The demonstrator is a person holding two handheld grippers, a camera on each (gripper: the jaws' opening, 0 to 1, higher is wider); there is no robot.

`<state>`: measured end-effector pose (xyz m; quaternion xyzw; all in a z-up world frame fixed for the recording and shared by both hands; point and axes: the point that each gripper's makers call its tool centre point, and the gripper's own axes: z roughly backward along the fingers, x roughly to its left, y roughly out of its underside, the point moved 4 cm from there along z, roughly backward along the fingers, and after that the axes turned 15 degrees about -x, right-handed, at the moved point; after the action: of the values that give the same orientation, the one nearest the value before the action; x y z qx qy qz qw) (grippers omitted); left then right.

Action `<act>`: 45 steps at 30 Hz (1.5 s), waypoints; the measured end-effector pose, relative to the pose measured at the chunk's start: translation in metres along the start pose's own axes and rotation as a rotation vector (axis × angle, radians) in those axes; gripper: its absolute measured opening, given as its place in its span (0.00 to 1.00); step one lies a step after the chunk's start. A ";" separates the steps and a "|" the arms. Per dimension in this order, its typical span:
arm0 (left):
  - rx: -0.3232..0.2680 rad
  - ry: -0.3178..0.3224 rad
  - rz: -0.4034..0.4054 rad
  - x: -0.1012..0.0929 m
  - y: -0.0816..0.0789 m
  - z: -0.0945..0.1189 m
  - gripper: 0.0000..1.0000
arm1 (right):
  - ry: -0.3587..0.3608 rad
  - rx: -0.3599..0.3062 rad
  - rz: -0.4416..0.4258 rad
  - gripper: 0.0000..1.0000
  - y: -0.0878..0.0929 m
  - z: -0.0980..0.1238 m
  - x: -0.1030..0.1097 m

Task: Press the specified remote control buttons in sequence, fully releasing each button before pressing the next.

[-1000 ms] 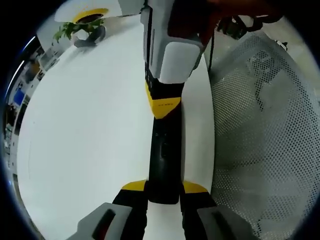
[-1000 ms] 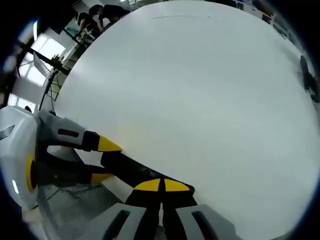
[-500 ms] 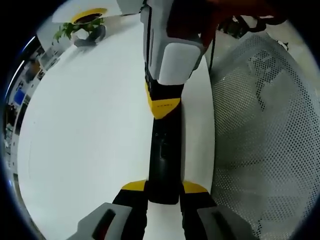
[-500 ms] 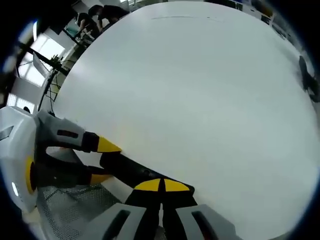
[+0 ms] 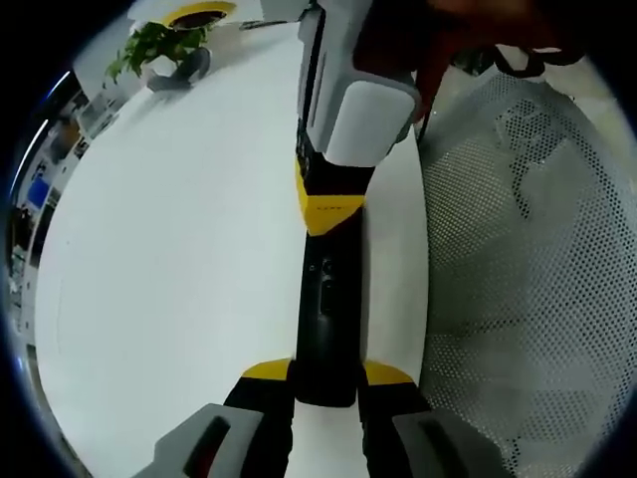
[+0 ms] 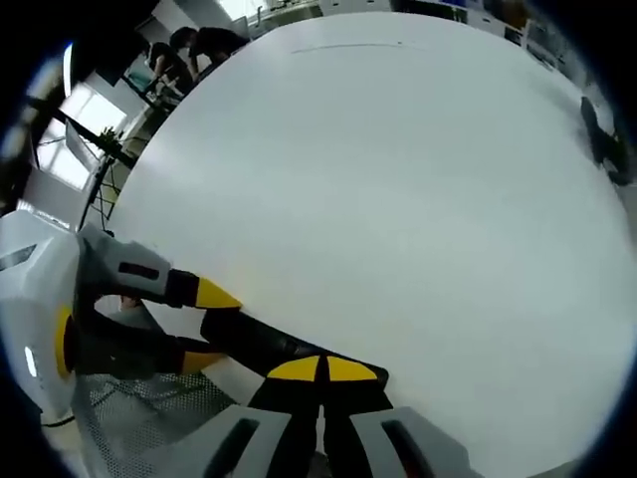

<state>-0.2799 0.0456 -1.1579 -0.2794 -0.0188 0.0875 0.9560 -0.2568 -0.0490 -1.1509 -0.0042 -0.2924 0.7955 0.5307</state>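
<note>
We see a broad white table (image 5: 179, 259) taking up most of the left gripper view, its surface smooth and evenly lit. Toward eleven o'clock a green potted plant (image 5: 159, 45) stands at the table's far edge, beside a yellow-rimmed round object (image 5: 204, 12) we cannot identify. From one to five o'clock a white perforated mesh panel (image 5: 528, 289), perhaps a chair back, curves beside the table. In the right gripper view, bright windows (image 6: 75, 149) glow at nine to ten o'clock, people (image 6: 199, 50) lean over something at eleven o'clock, and a dark object (image 6: 602, 139) sits at two o'clock.
</note>
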 end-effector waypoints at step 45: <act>-0.030 -0.004 -0.003 -0.001 0.001 0.001 0.24 | -0.047 0.037 -0.081 0.00 0.005 -0.001 0.012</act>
<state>-0.2809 0.0465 -1.1575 -0.2934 -0.0223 0.0861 0.9518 -0.2658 -0.0400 -1.1501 0.0359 -0.2901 0.7784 0.5555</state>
